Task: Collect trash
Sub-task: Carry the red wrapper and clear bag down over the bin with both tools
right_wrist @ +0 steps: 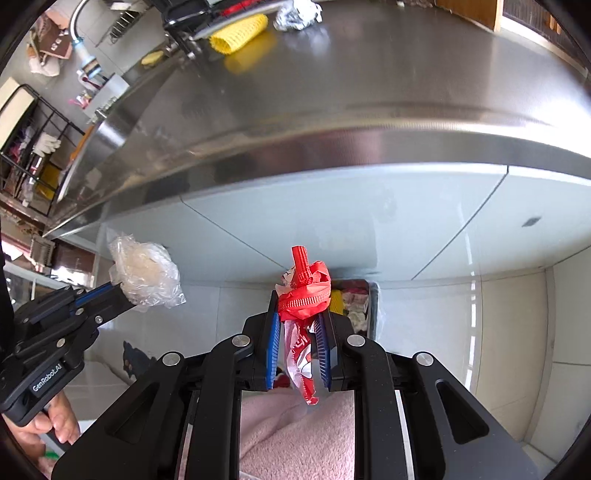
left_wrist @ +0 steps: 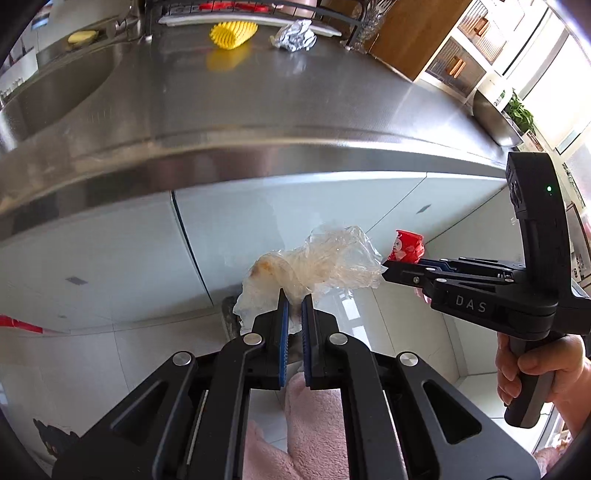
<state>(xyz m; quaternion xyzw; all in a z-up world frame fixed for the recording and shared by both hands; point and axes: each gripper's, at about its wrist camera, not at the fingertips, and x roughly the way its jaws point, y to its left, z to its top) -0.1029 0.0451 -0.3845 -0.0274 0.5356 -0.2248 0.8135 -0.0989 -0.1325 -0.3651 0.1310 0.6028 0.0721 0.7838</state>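
A: Item one, nearest?

B: Left gripper (left_wrist: 294, 301), blue pads closed onto a crumpled clear plastic bag (left_wrist: 317, 267); the bag bulges above the fingertips, with an orange-brown smear on one side. Pink fleece fabric (left_wrist: 314, 424) lies beneath.

A: Item two?

B: Right gripper (right_wrist: 298, 306), fingers clamped on a red snack wrapper (right_wrist: 304, 291); its crimped end sticks up past the tips and a red-and-white tail hangs down between the pads. Both grippers are held in front of the counter, below its edge, near each other.

A: Behind the wrapper?

B: An open bin (right_wrist: 364, 302) on the floor against the pale cabinet fronts (left_wrist: 110, 254), with yellow and whitish scraps inside.

A: Farther?

B: Stainless steel counter (left_wrist: 258, 96). Near its back edge lie a yellow ribbed piece (left_wrist: 232, 34) and, just beside it, a crumpled foil ball (left_wrist: 295, 35). A sink basin (left_wrist: 51, 92) sits toward the left.
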